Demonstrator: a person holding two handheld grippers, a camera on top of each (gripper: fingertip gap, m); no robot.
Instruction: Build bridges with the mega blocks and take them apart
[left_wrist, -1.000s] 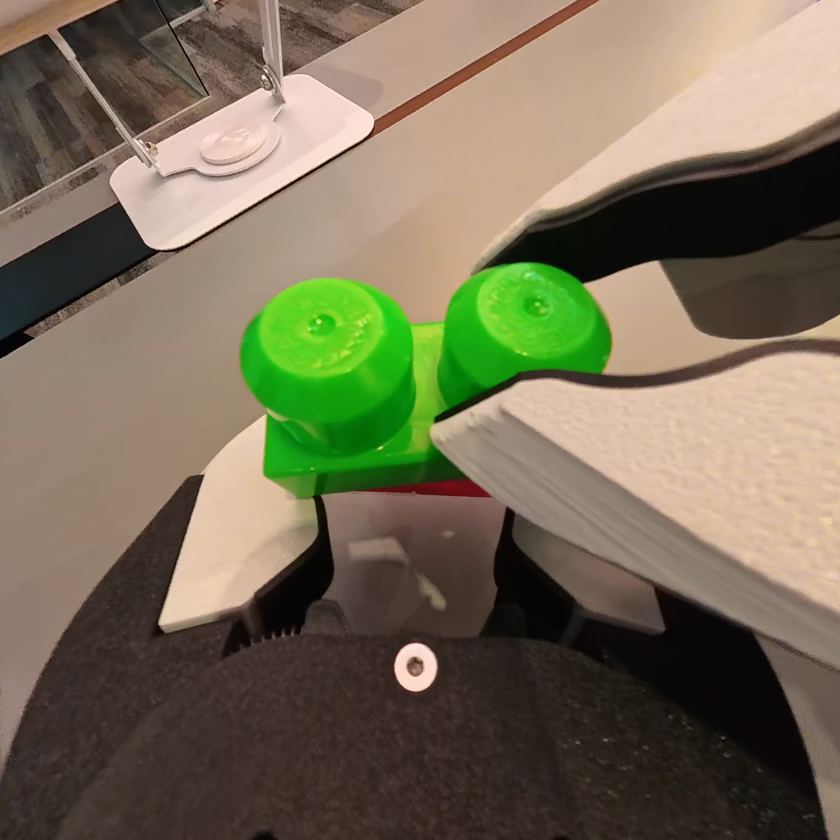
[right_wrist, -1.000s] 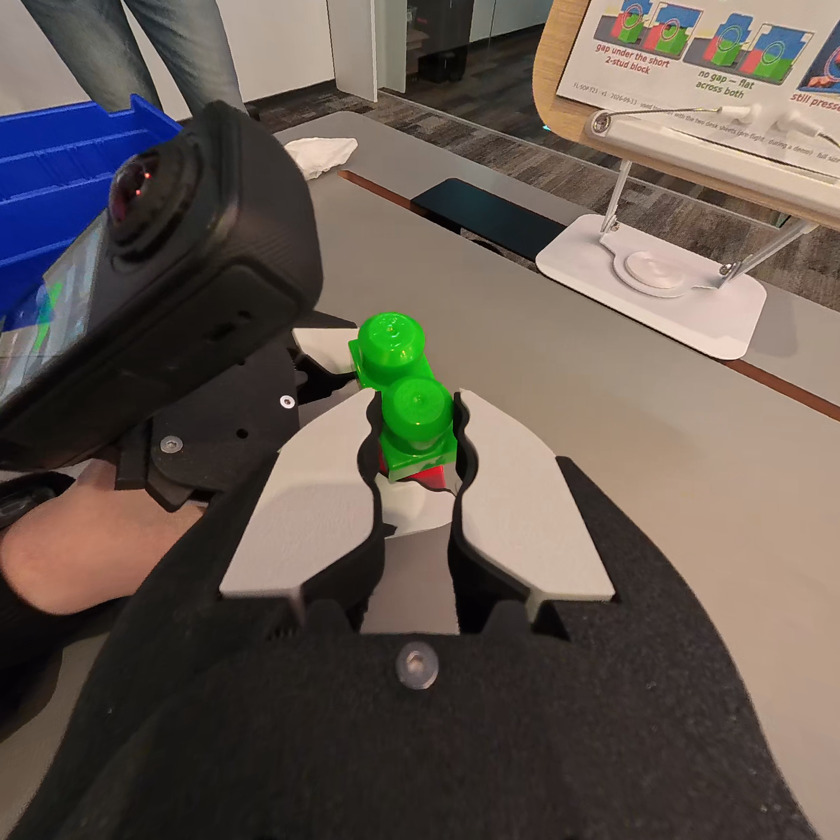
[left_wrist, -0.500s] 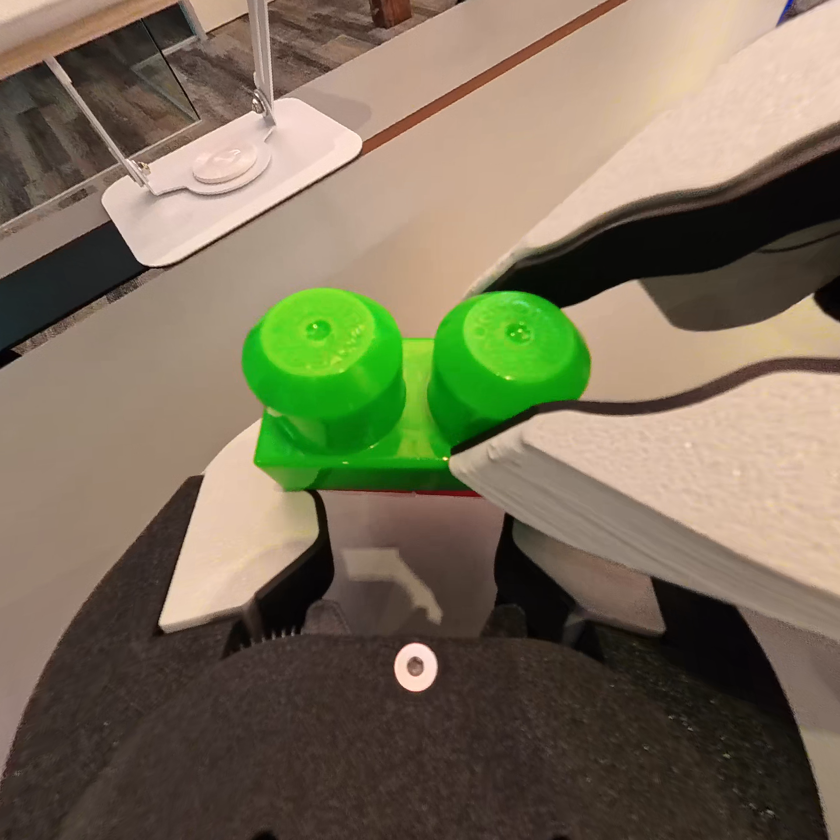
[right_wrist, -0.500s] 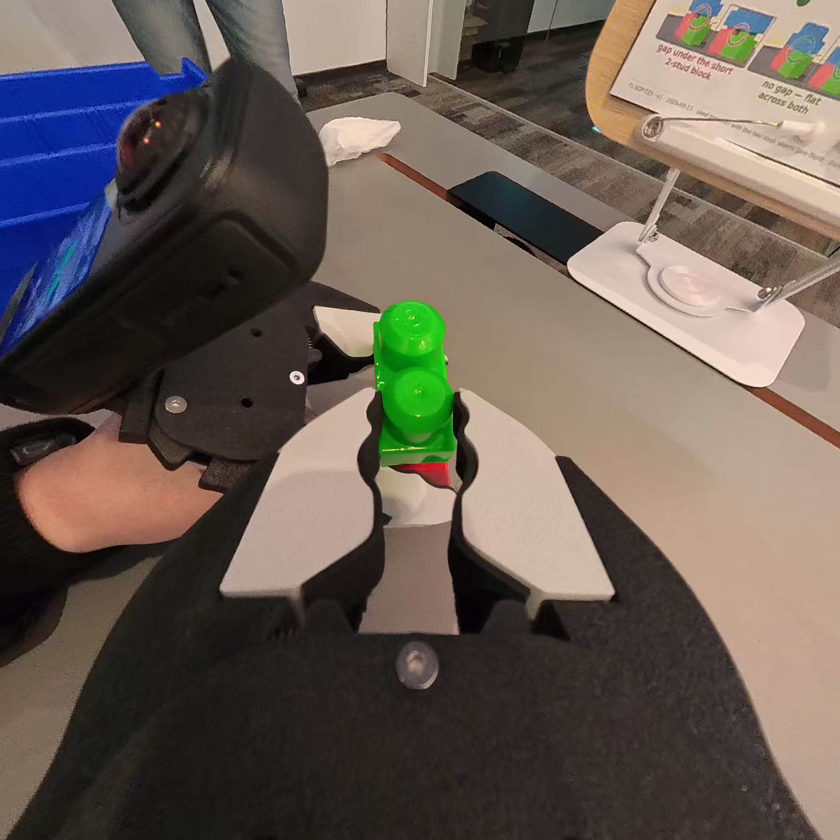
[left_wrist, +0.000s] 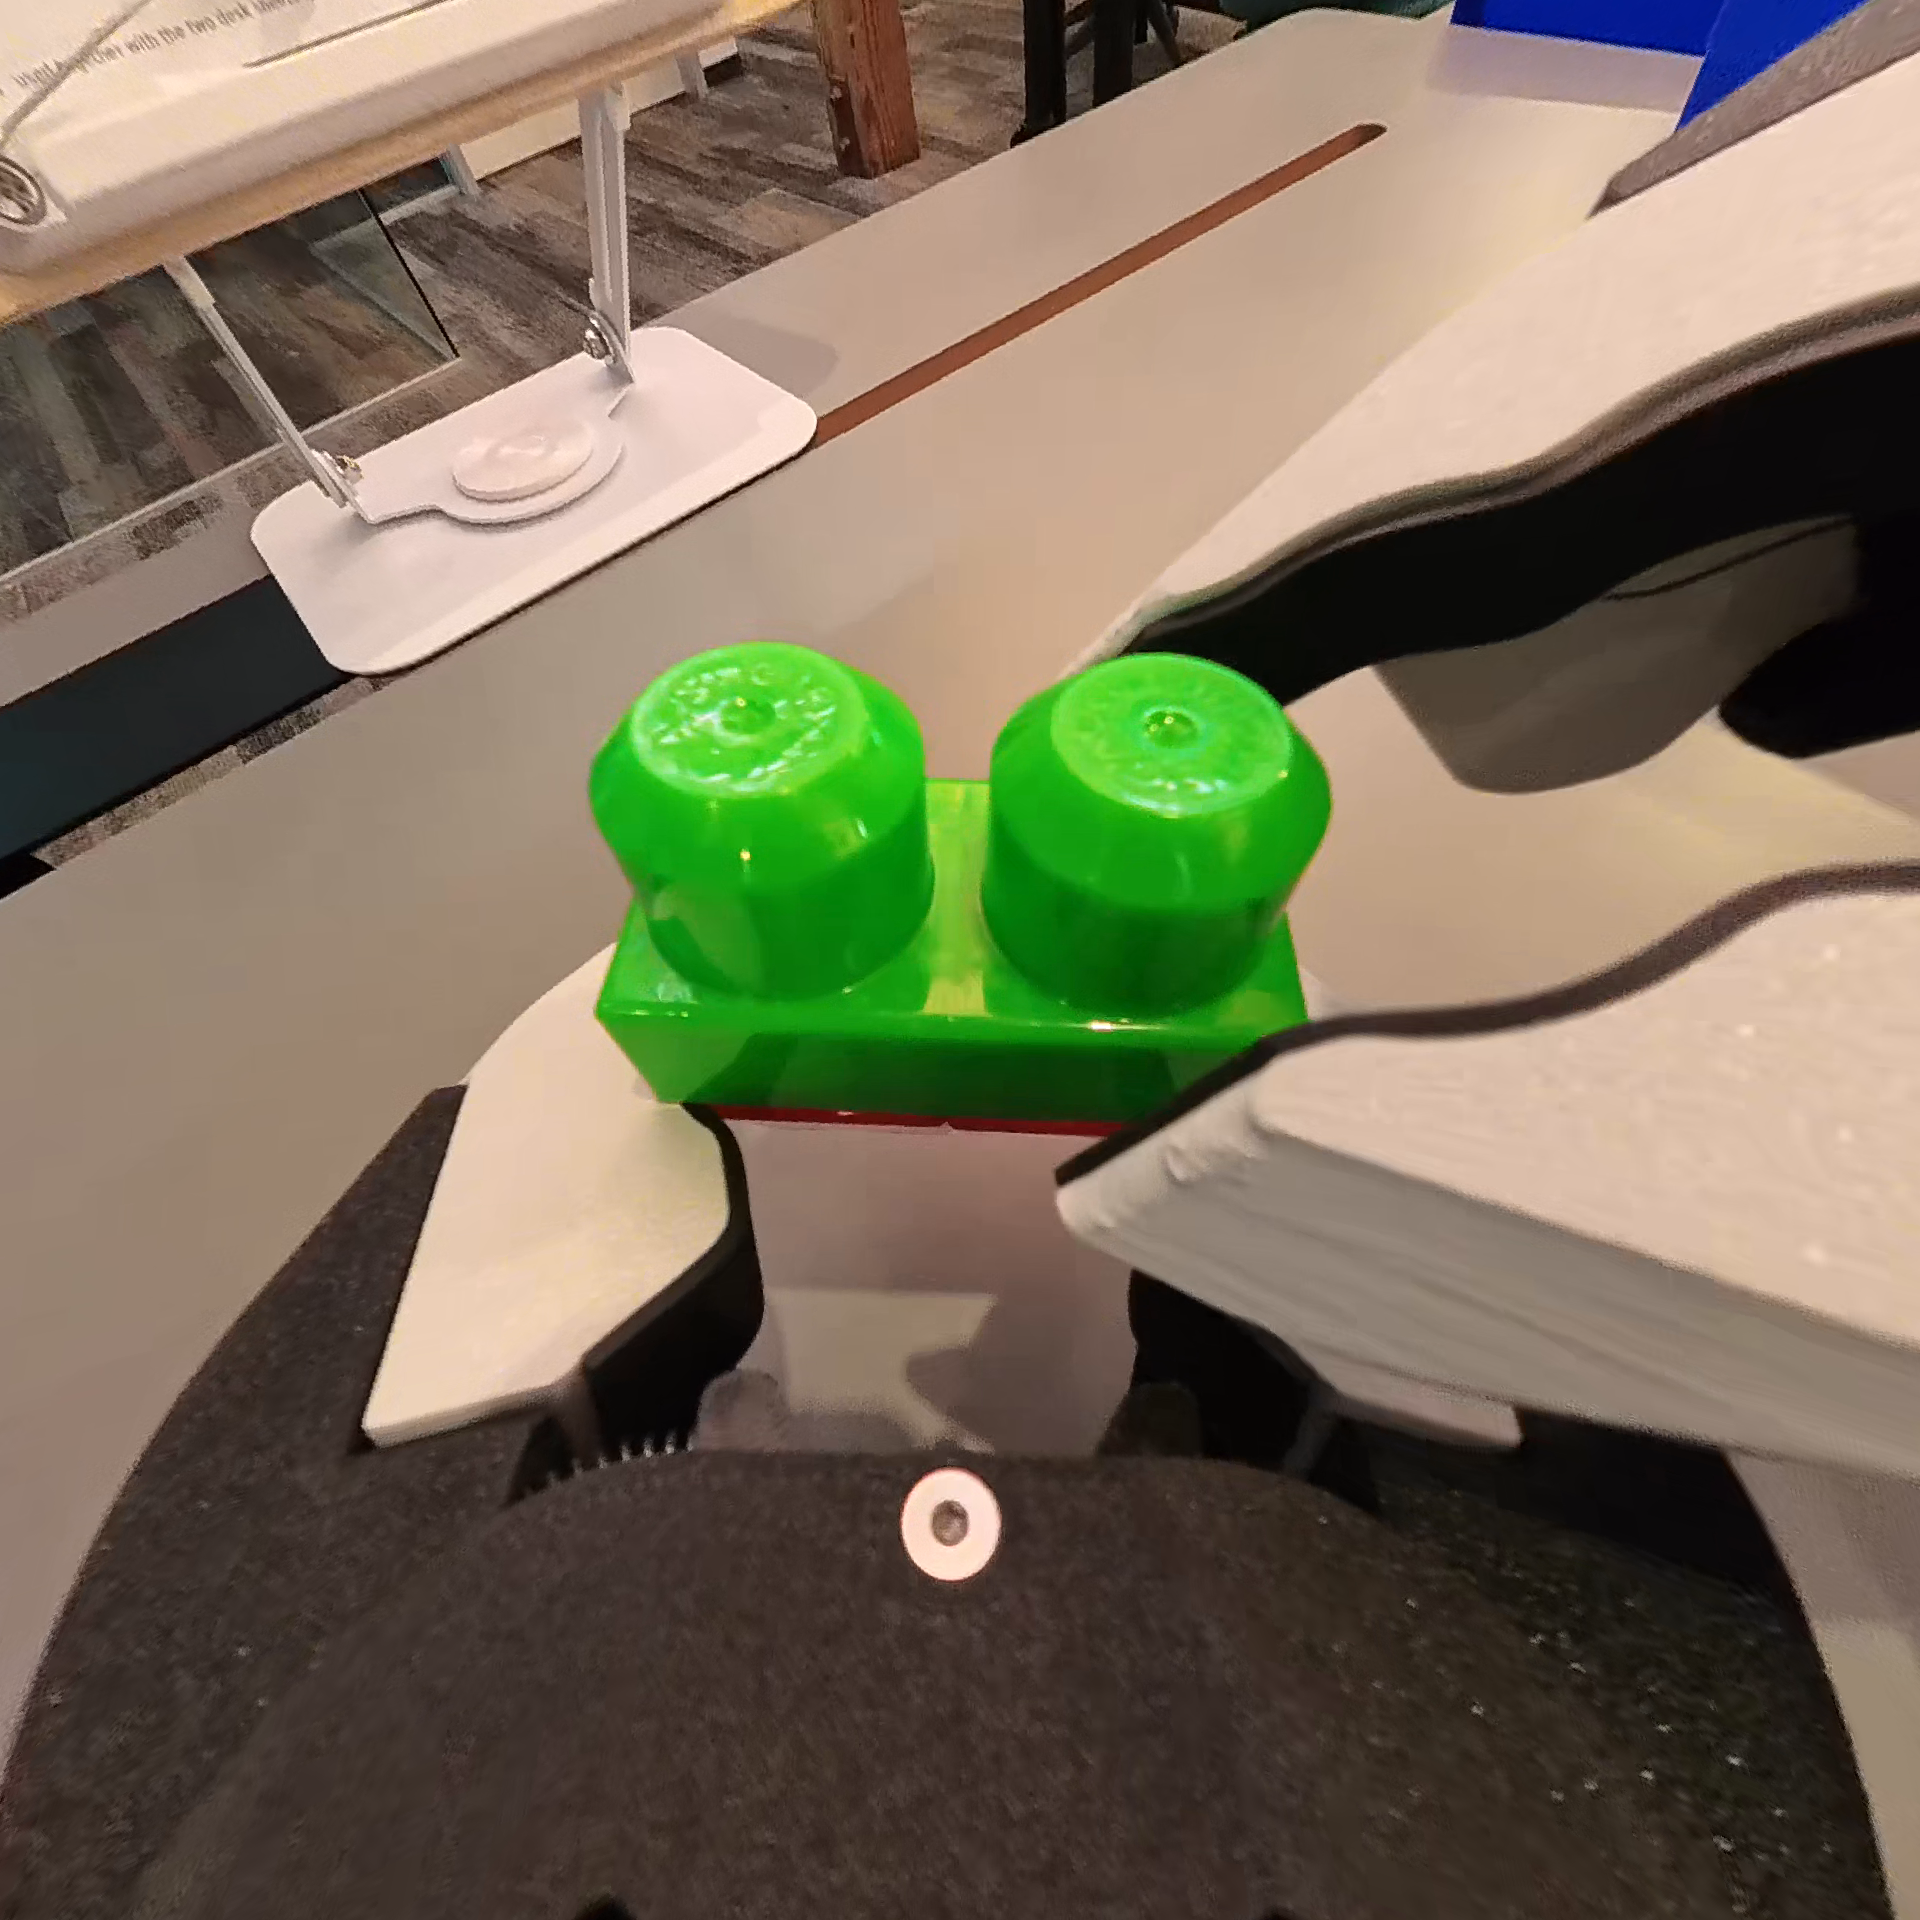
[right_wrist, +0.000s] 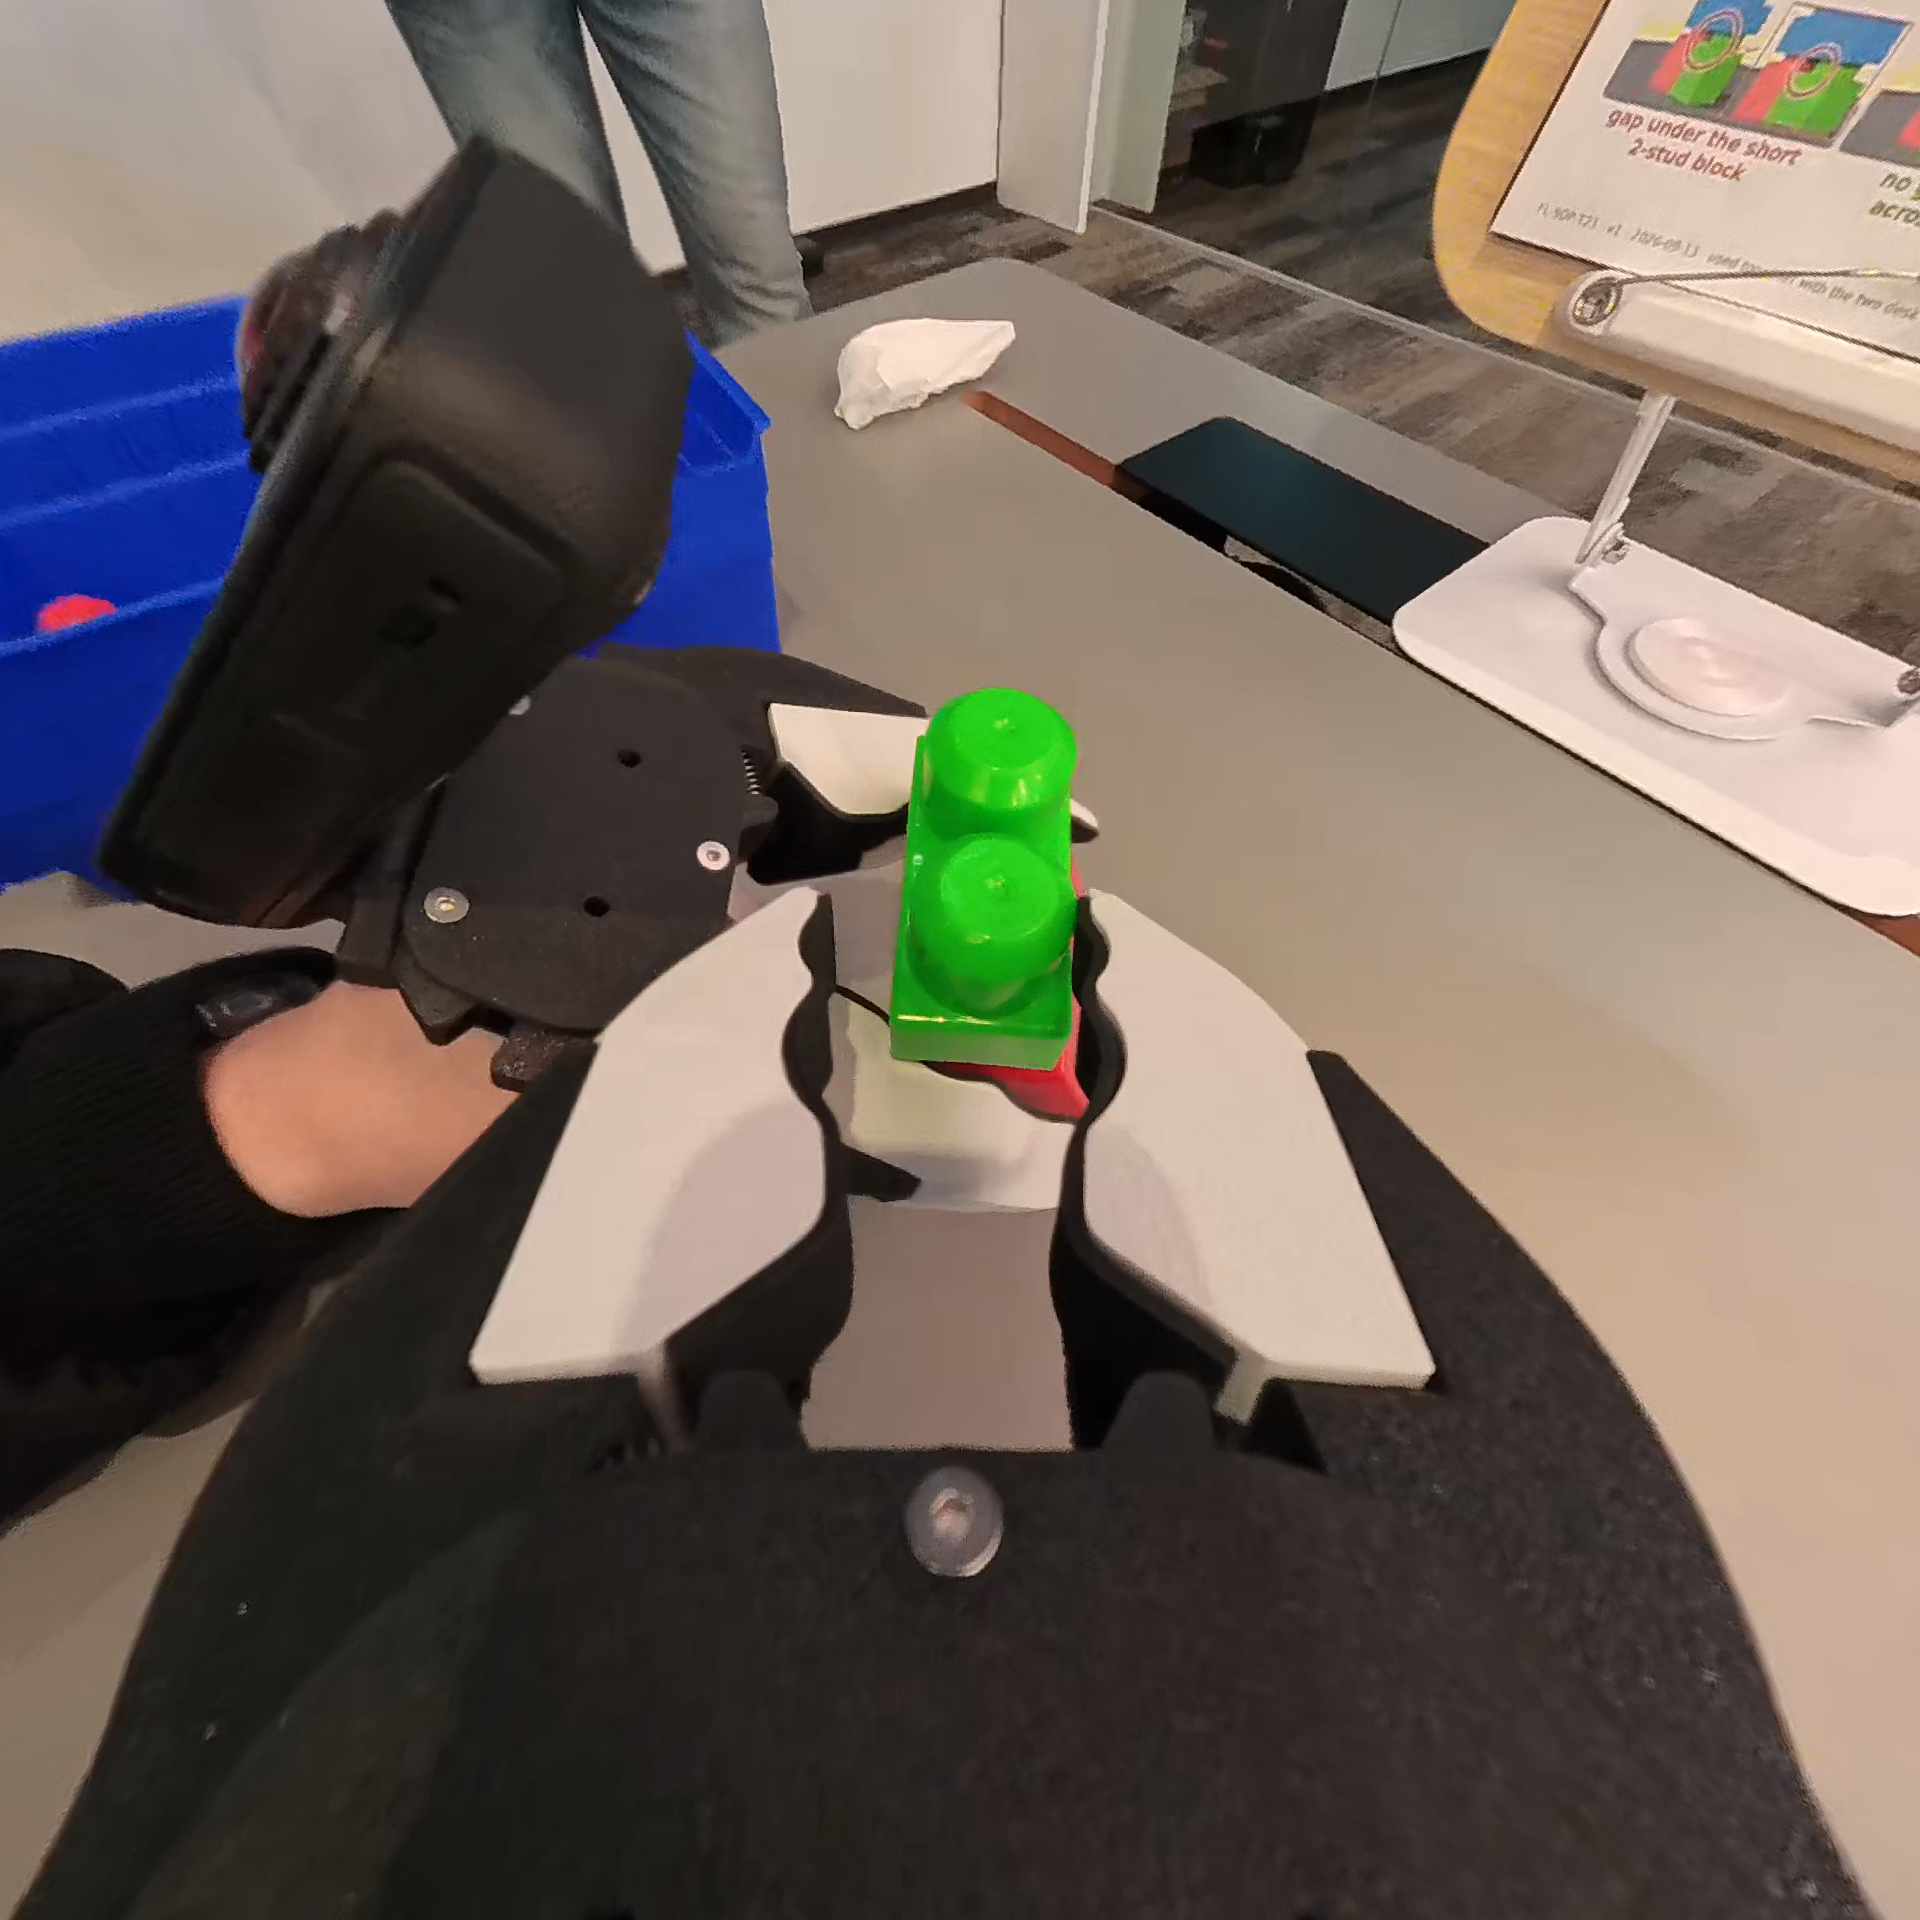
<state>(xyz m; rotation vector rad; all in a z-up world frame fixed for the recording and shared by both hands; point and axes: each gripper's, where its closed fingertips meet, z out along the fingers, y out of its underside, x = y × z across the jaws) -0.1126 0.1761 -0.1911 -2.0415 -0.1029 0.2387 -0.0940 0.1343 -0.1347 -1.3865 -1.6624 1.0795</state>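
A green two-stud block sits on a red block, held above the grey table. My left gripper is shut on the red block. One of its fingers shows, and the other is hidden under the right gripper. My right gripper is open around the near stud of the green block. Its right finger touches the stack and its left finger stands off it. The red block pokes out below. The right gripper also shows in the left wrist view, straddling the right stud.
A blue bin with a red piece stands at the left. A crumpled white tissue lies at the back. A white stand base holding an instruction board is at the right, and also shows in the left wrist view. A person's legs stand behind the table.
My right gripper's jaws have widened and no longer pinch the green stud. The left gripper still holds the stack, which has turned slightly.
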